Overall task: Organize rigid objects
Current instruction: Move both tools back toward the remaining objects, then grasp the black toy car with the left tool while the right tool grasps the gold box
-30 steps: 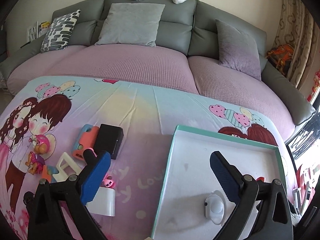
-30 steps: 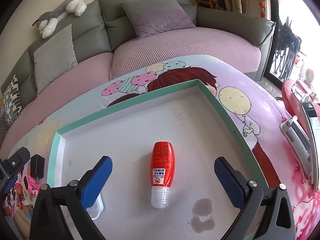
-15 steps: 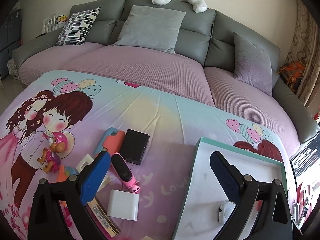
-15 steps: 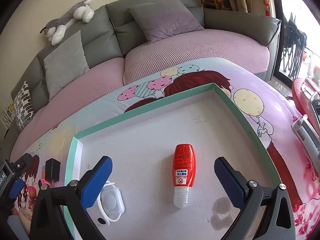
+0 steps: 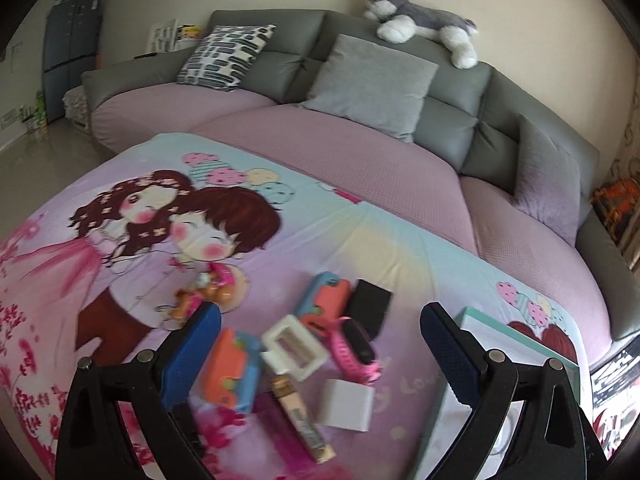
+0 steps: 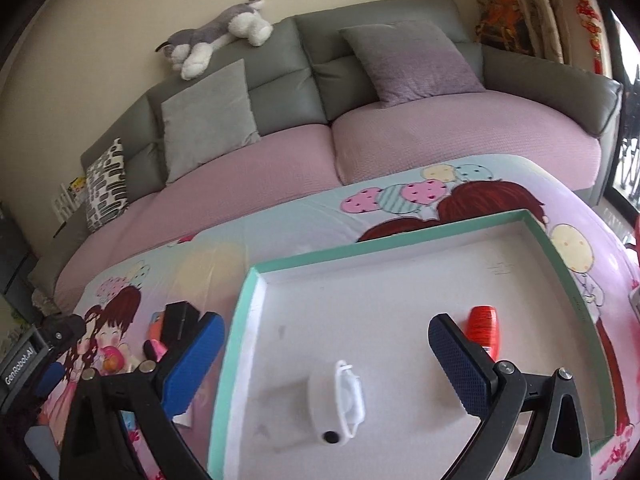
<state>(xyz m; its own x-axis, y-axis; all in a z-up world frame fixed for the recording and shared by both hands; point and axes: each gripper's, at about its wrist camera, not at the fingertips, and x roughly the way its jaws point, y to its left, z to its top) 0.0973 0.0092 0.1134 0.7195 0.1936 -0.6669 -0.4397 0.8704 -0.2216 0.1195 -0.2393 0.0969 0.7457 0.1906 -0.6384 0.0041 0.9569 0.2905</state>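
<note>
1. Since the earlier frames the left gripper [image 5: 316, 354] has swung left off the tray [image 6: 400, 246] and now hangs over the clutter [image 5: 304, 344]; the right gripper [image 6: 322, 356] has also shifted left.
2. A cartoon-print cloth [image 5: 132, 232] covers the tabletop.
3. Toys, a black box [image 5: 370, 306] and a white block [image 5: 346, 404] lie left of the tray.
4. In the tray lie a white device [image 6: 338, 404] and a red bottle [image 6: 484, 330].
5. Both grippers' fingers are spread, empty.
6. Behind stands a grey sofa [image 5: 400, 46] with a plush dog [image 5: 424, 24].
</note>
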